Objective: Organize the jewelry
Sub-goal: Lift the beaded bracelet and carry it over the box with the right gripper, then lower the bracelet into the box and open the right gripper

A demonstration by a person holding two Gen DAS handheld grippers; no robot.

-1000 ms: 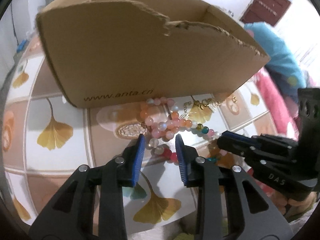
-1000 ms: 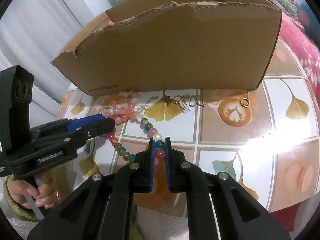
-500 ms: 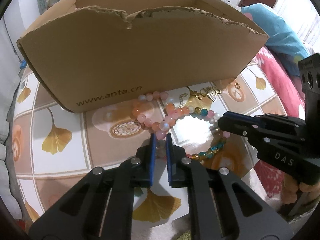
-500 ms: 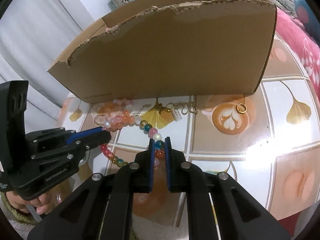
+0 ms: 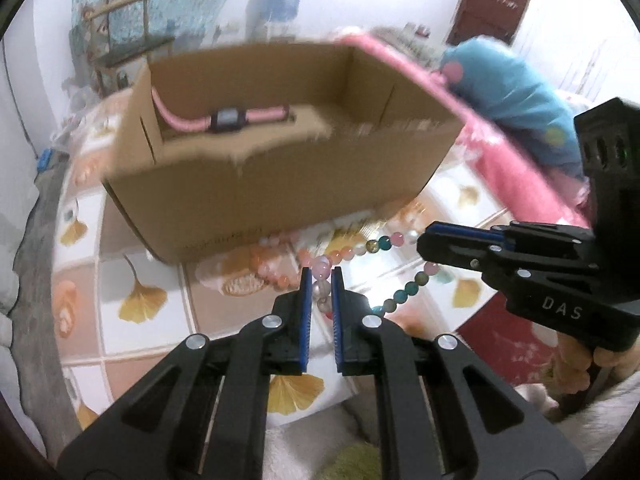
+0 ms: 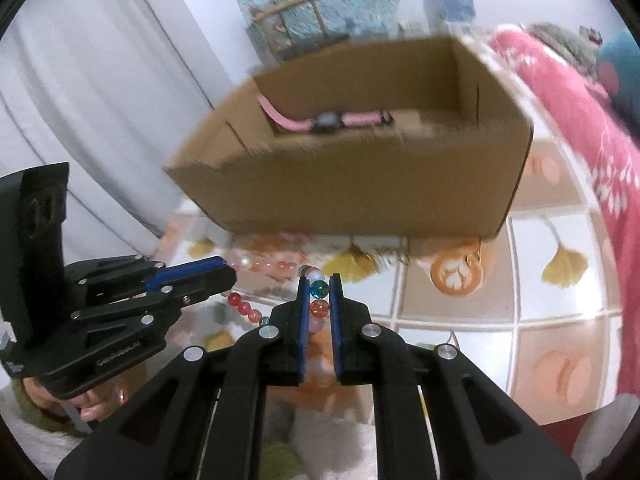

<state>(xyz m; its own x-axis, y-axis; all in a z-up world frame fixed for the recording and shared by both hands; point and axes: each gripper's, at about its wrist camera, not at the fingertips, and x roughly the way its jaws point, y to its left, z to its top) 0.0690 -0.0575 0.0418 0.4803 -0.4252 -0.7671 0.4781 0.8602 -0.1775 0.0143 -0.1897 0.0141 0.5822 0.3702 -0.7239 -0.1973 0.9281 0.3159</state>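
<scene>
A beaded necklace [image 5: 380, 245] of pink, orange, teal and pearl beads hangs lifted between my two grippers, above the tiled table. My left gripper [image 5: 319, 280] is shut on its pink beads. My right gripper [image 6: 319, 288] is shut on its teal and orange beads [image 6: 319, 298]. Each gripper shows in the other's view, the right one [image 5: 432, 240] and the left one [image 6: 224, 274]. An open cardboard box [image 5: 280, 184] stands just behind, also in the right wrist view [image 6: 360, 192]. A pink watch [image 5: 228, 120] lies inside it, also seen from the right [image 6: 328, 120].
More jewelry lies on the table by the box front: orange and pink beads [image 6: 276, 264], a gold chain [image 6: 400, 256], a small gold ring [image 6: 472, 258]. A pink blanket [image 6: 580, 120] and blue cushion [image 5: 520, 92] lie to the right.
Both grippers have risen with the necklace, lifting it off the table. The view now looks down into the box, showing the pink watch. The left gripper closed on the beads a second ago.
</scene>
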